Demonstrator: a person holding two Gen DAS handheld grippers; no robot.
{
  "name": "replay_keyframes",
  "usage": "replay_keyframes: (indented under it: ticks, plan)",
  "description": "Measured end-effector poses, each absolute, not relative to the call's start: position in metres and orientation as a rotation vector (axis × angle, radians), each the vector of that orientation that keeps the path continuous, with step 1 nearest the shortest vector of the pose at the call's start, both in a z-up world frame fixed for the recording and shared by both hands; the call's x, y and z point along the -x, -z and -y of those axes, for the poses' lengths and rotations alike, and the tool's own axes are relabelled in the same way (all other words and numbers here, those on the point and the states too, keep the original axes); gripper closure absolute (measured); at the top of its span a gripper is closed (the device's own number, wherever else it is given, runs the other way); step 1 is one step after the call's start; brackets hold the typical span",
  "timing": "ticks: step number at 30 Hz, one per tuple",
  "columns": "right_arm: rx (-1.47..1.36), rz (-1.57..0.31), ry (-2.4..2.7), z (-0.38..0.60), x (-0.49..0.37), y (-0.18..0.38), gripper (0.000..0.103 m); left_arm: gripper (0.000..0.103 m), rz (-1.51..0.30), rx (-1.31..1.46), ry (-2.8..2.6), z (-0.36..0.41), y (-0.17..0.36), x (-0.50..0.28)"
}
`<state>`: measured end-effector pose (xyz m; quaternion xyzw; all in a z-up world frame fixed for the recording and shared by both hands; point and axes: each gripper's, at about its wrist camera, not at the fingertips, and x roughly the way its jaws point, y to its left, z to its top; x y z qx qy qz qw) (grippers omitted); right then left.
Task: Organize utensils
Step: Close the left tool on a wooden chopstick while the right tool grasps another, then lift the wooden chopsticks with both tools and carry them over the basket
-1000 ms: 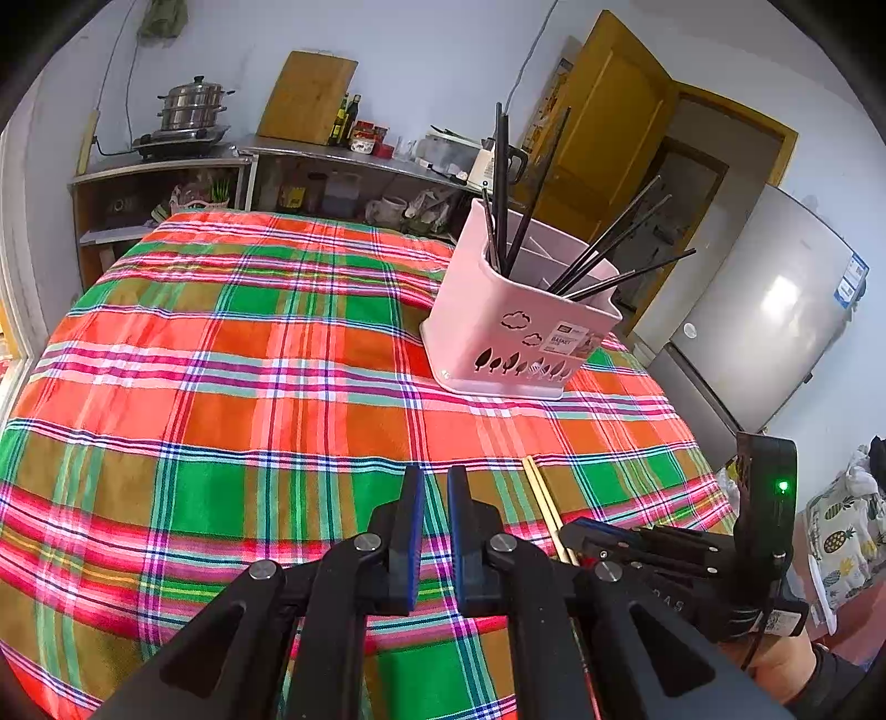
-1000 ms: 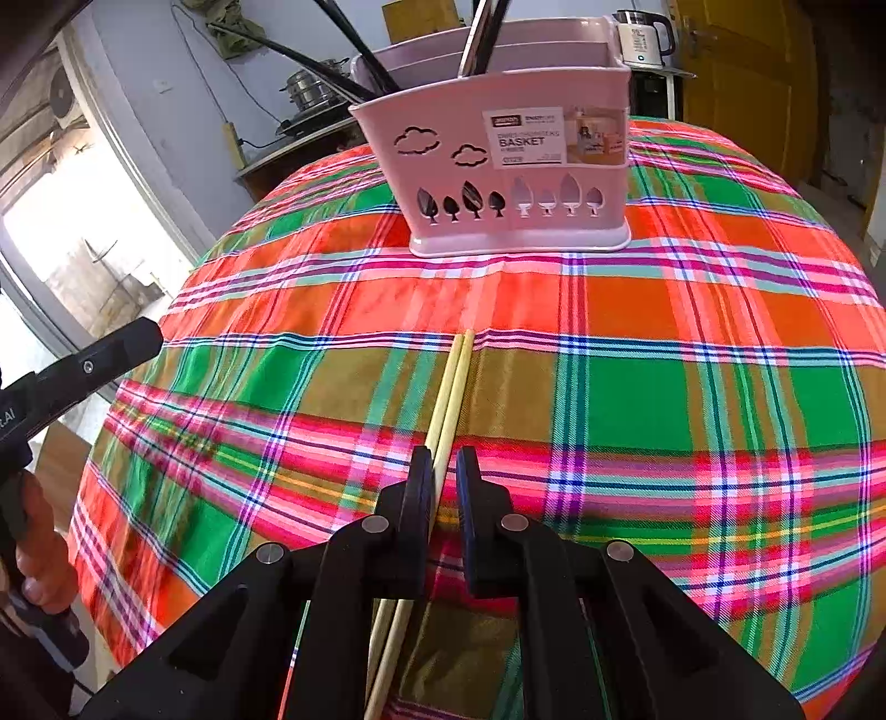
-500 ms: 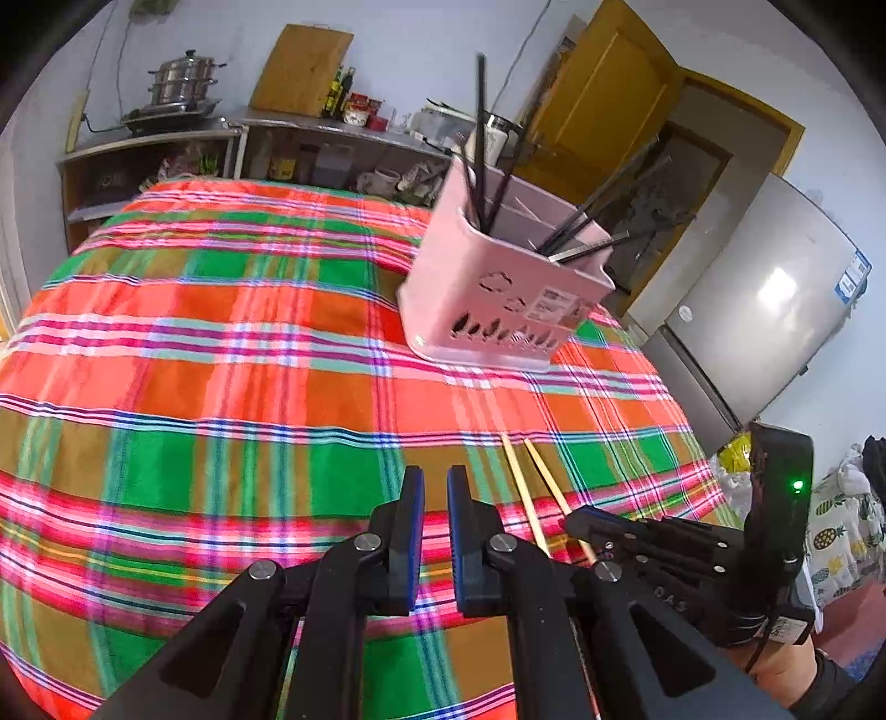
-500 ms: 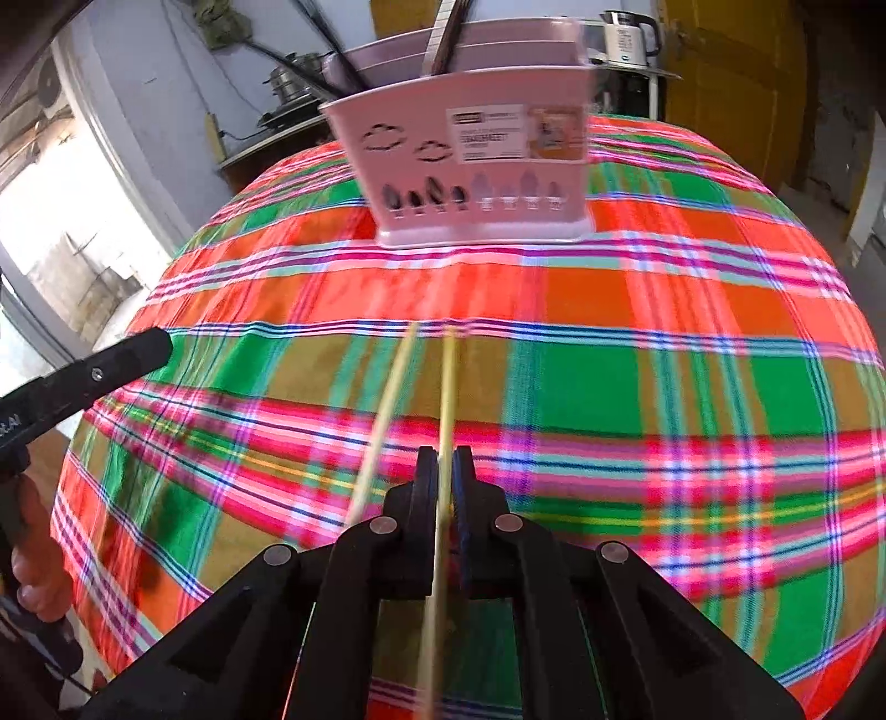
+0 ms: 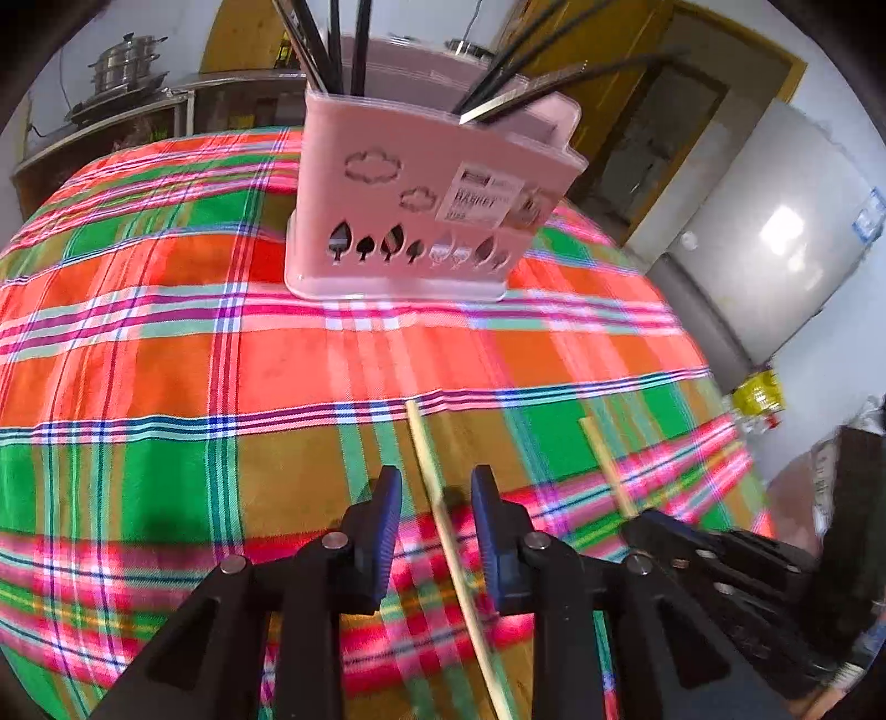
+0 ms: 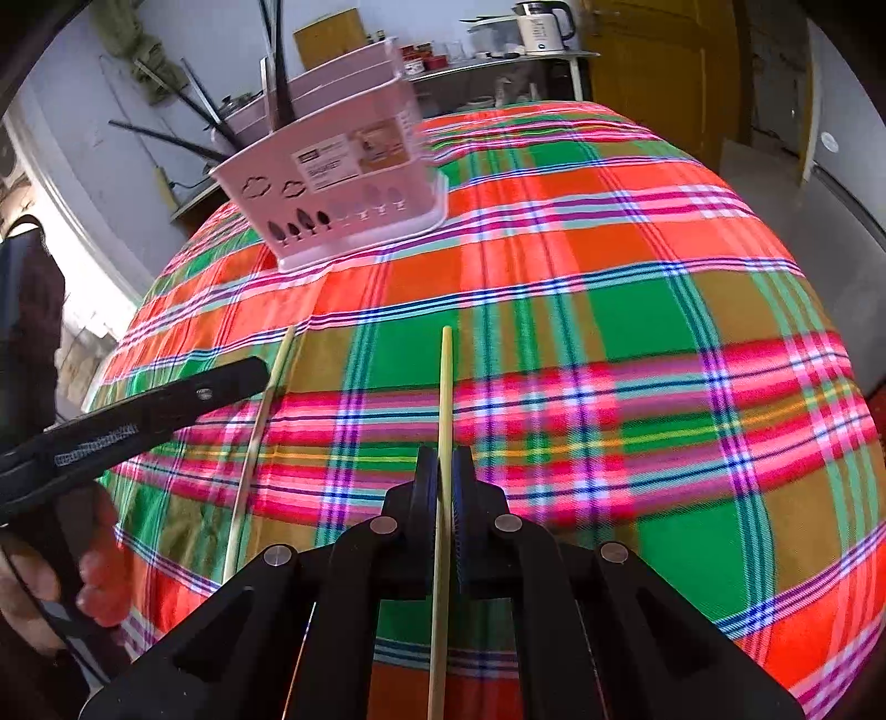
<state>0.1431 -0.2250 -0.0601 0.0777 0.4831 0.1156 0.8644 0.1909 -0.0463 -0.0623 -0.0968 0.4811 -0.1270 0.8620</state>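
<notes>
My right tool [image 6: 441,487] pinches one chopstick [image 6: 444,399] while my left tool [image 5: 436,495] is opening astride the other chopstick [image 5: 429,459] on the table [image 5: 166,360], basket [image 5: 426,210] at twelve o'clock; either thin stick could twist loose.

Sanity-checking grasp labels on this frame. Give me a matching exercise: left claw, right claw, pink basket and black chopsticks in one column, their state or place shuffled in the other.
Things:
1. left claw
2. right claw
3. pink basket
4. black chopsticks

States or places:
A. shut on a pale chopstick
B. standing in the basket
C. open, the other pale chopstick between its pads, not pressed
D. upright on the plaid cloth

Pairs: 1-C, 2-A, 3-D, 4-B.

Note: the left claw's jaws are opening at this moment.
</notes>
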Motion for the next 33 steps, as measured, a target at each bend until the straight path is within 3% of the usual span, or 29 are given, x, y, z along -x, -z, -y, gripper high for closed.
replay_keyframes:
  ticks: [2, 5, 7, 17, 33]
  plan:
    - [-0.176, -1.013, -0.23, 0.226, -0.144, 0.06, 0.098, 0.078, -0.995, 0.162, 0.258, 0.051, 0.064, -0.191]
    - [-0.194, -1.018, -0.238, 0.23, -0.144, 0.06, 0.098, 0.094, -0.995, 0.096, 0.239, 0.052, 0.065, -0.188]
    - [-0.197, -1.012, -0.249, 0.229, -0.145, 0.058, 0.097, 0.098, -1.002, 0.13, 0.252, 0.043, 0.066, -0.186]
    - [-0.135, -1.013, -0.294, 0.209, -0.168, 0.055, 0.095, 0.098, -1.014, 0.167, 0.241, 0.003, 0.061, -0.174]
    - [-0.095, -1.053, -0.3, 0.19, -0.195, 0.061, 0.092, 0.096, -1.048, 0.068, 0.261, 0.016, 0.06, -0.201]
